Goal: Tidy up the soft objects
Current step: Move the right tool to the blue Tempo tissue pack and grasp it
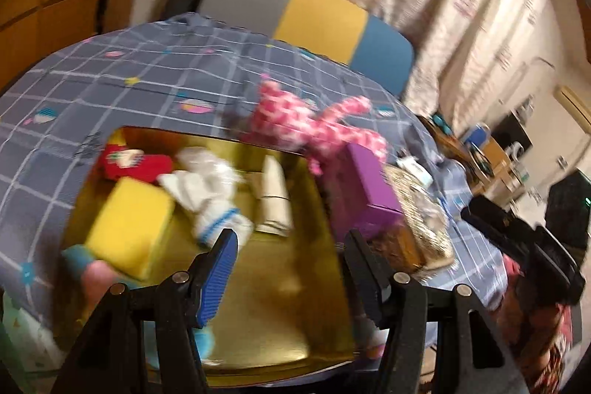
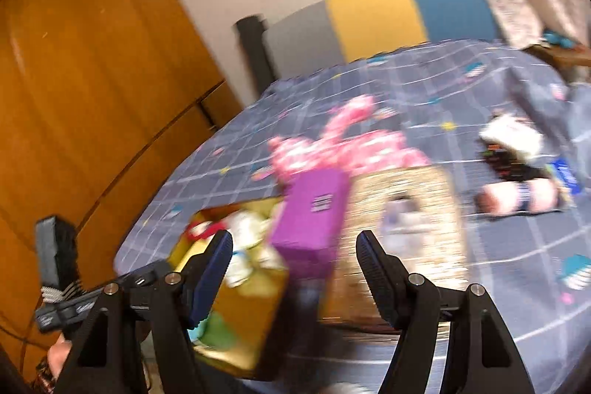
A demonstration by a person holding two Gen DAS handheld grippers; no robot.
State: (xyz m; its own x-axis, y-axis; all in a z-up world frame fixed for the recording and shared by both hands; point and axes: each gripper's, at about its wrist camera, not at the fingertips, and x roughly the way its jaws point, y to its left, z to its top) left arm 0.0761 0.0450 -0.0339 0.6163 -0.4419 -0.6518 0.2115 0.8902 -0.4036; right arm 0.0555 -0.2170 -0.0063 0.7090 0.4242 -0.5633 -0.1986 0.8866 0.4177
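A gold box [image 1: 280,312] sits on the bed near its front edge; it holds a yellow sponge [image 1: 129,224], a red soft item [image 1: 133,165], white socks [image 1: 210,194] and a pale roll [image 1: 275,198]. My left gripper [image 1: 291,246] is open and empty above the box. A pink plush toy [image 1: 314,124] lies on the bedsheet behind the box, also in the right wrist view [image 2: 343,146]. My right gripper [image 2: 293,253] is open and empty, in front of a purple box [image 2: 314,216] and a glittery gold box [image 2: 406,209]. Both views are blurred.
The blue checked bedsheet [image 1: 129,80] covers the bed, with a grey, yellow and blue headboard [image 1: 314,13] behind. A black-and-white item [image 2: 513,150] and a rolled item [image 2: 517,202] lie at the right. A wooden wardrobe [image 2: 92,61] stands at the left.
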